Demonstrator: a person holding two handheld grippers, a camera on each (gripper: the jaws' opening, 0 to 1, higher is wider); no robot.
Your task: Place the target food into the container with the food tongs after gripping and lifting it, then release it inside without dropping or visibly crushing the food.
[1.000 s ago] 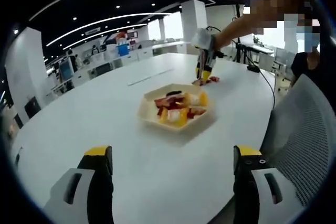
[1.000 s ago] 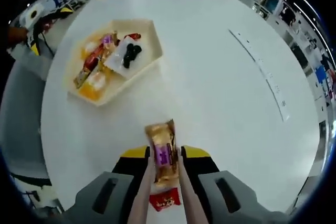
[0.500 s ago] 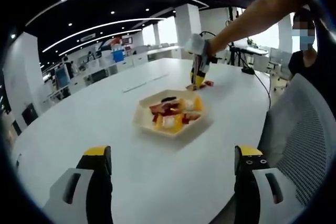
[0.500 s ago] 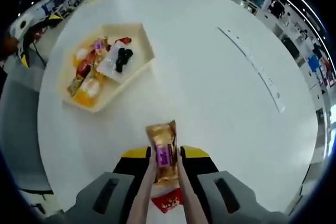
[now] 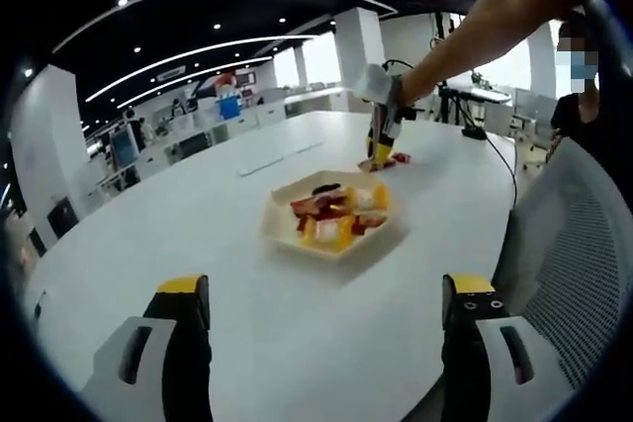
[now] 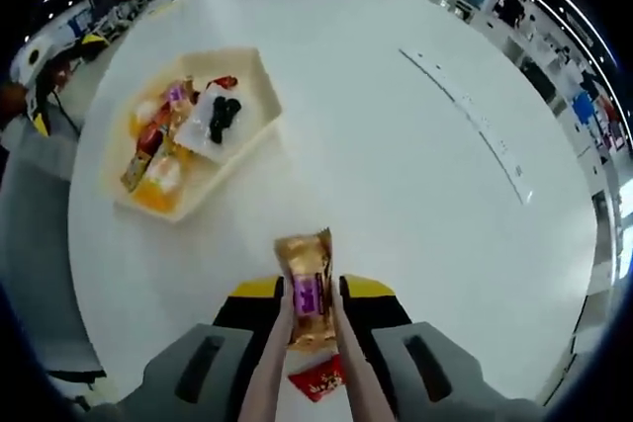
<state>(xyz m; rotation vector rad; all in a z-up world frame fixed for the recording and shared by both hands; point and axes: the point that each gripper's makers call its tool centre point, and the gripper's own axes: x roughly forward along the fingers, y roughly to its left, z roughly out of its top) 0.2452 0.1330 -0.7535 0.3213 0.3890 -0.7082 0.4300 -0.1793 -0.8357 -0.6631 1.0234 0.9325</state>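
Observation:
My right gripper (image 6: 312, 291) is shut on a pair of pale food tongs (image 6: 259, 379). The tongs pinch a gold-and-purple snack packet (image 6: 306, 284), held upright above the white table (image 6: 396, 195). A red packet (image 6: 317, 380) lies on the table just under it. The cream hexagonal tray (image 6: 263, 83), holding several wrapped snacks, sits up and to the left. In the left gripper view the tray (image 5: 327, 250) lies mid-table, with the right gripper (image 5: 381, 141) beyond it. My left gripper (image 5: 324, 289) stands open near the table's near edge.
A grey mesh chair (image 5: 574, 244) stands at the right, beside the table edge. A black cable (image 5: 502, 157) runs across the far right of the table. A thin strip (image 6: 463, 111) lies on the tabletop to the right of the tray.
The right gripper has risen a little with the packet in the tongs, so the tray looks smaller and farther left. The left gripper stays open; its view only wobbled.

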